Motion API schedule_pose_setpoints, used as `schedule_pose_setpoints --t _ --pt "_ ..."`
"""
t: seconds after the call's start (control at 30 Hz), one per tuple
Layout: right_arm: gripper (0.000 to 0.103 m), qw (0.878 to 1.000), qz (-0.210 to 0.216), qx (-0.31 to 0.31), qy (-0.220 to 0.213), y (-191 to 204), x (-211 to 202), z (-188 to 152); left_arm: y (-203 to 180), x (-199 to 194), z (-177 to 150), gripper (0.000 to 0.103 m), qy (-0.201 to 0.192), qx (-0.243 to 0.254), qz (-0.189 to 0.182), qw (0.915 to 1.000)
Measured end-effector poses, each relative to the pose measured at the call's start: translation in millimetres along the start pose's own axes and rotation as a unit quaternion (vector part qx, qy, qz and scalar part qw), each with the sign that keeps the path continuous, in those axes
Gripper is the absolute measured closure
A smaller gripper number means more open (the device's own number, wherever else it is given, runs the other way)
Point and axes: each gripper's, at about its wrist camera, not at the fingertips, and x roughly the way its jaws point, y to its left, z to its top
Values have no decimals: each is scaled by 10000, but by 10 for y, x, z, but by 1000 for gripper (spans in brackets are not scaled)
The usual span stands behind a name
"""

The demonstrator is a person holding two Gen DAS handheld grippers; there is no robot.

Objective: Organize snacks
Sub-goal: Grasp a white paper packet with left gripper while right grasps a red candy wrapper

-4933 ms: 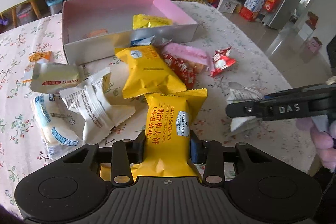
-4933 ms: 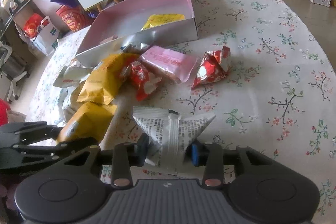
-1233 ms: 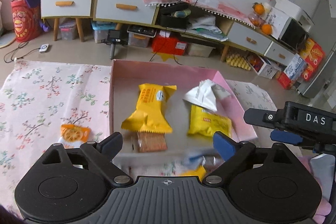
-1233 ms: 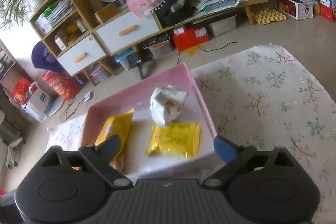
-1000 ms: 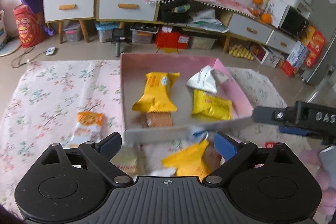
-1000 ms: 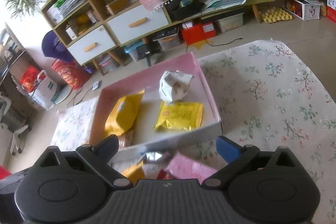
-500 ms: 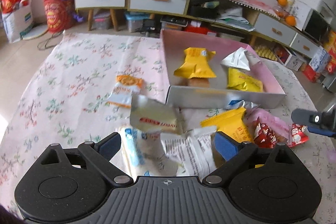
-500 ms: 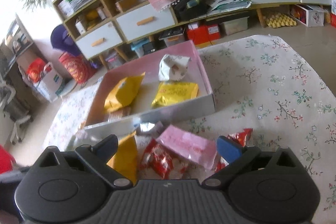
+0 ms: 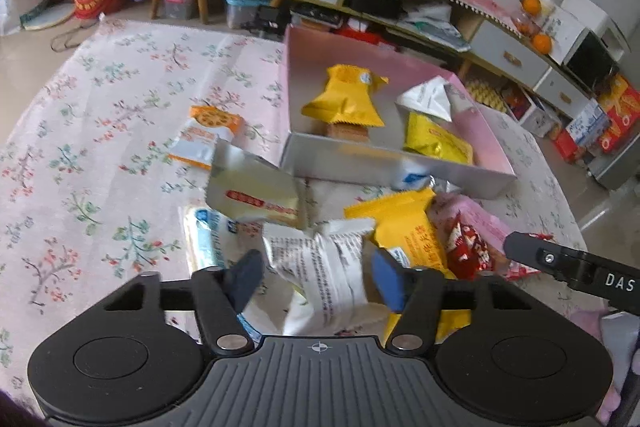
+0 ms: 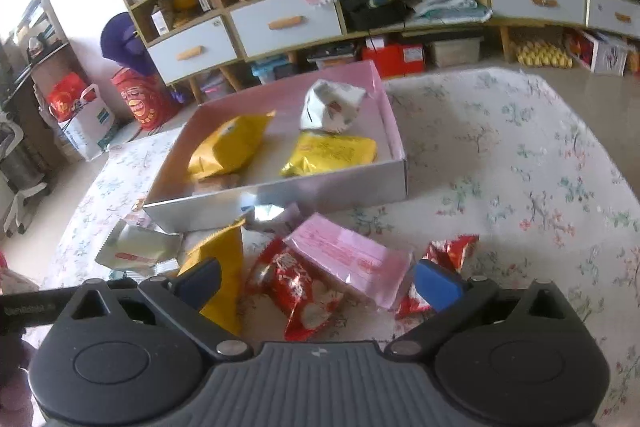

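Left tongs: left gripper (image 9: 316,277) is closing around the white printed packet (image 9: 320,267) – the packet is sitting between the blue pads, which are not yet visibly pressing its sides, so I am judging this a grip in the making.
Right tongs: right gripper (image 10: 318,281) is standing wide apart and grasping nothing – it is hovering low over the pink packet (image 10: 352,261) and the red packet (image 10: 296,293), likely lining up for one of them.
Why the approach: both tools are pointing steeply down at the pile, probably so that each can take a snack at once for the trip to the box.
Container: pink box (image 9: 492,143) is sitting at 12 o'clock from the pile in both views, its near grey wall just beside the closest loose snacks.
Box contents: orange-yellow packet (image 9: 344,99) is lying at the box's 9 o'clock side, partly covering a brown biscuit pack (image 9: 347,132); gold packet (image 9: 438,141) is lying at 4 o'clock, with a crumpled white packet (image 9: 430,99) at 1 o'clock from it, leaning toward the pink wall.
Loose snacks: yellow wafer packet (image 9: 408,227), silver cream packet (image 9: 252,187), blue-and-white packet (image 9: 206,239) and orange cracker packet (image 9: 204,135) are lying on the floral tablecloth (image 9: 100,131), outside the box.
Progress: four are boxed, more are waiting – roughly a third done, in my judgement.
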Motion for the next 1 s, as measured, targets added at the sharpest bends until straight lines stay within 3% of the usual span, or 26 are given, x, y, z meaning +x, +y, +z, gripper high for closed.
schedule_pose_setpoints --t 0.1,0.2,0.27,0.57,0.83,1.0 --pt "17 9997 61 179 120 -35 34 -14 -2 65 -9 60 189 -103 -83 9997" --pt "25 9988 87 363 317 -67 89 -17 -17 131 -30 60 332 -140 -95 9993" --pt "37 9974 170 503 496 -89 137 -15 -19 179 -49 60 437 -183 -90 9988" --pt "57 9961 127 637 595 -80 122 1 -4 265 -76 62 471 -261 45 9985" --pt "69 9952 400 627 641 -82 74 46 -18 274 -56 66 418 -225 116 9988" --pt "68 9942 400 533 842 -46 228 10 -34 291 -67 66 393 -130 172 9990"
